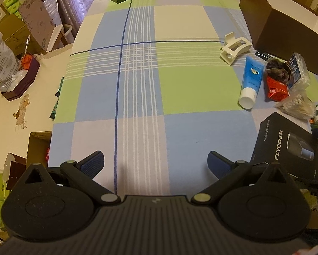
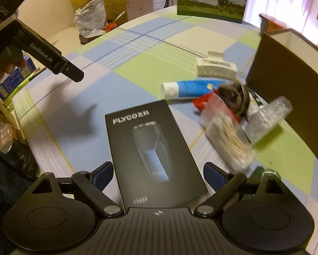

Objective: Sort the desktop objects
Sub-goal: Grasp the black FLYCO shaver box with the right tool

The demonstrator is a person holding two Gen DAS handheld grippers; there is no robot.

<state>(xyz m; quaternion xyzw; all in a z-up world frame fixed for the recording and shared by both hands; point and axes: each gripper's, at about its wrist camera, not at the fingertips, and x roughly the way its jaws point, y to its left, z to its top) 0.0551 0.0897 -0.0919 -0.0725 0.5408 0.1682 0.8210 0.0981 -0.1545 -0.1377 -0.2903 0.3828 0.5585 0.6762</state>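
Sorting looks barely begun: every item is loose on the table [image 1: 137, 85] and nothing visibly sits in the brown box [image 2: 286, 80], though its inside is hidden. The right gripper [image 2: 158, 173] has its jaws spread wide, released, with the black shaver box [image 2: 154, 155] lying flat between them but touching neither; it is not gripped. Ahead and to the right of those jaws lies the clutter: a blue tube [image 2: 190, 88], a white hair clip [image 2: 215, 69] beyond it, a dark scrunchie [image 2: 233, 97], a red packet [image 2: 203, 102], a bag of cotton swabs [image 2: 229, 142] and a clear plastic case [image 2: 267, 121], blurred. The left gripper [image 1: 155, 162] is also released, its jaws apart over bare cloth, holding nothing, the pile well off to its right. Judging from this, all the sorting remains, the shaver box likely first.
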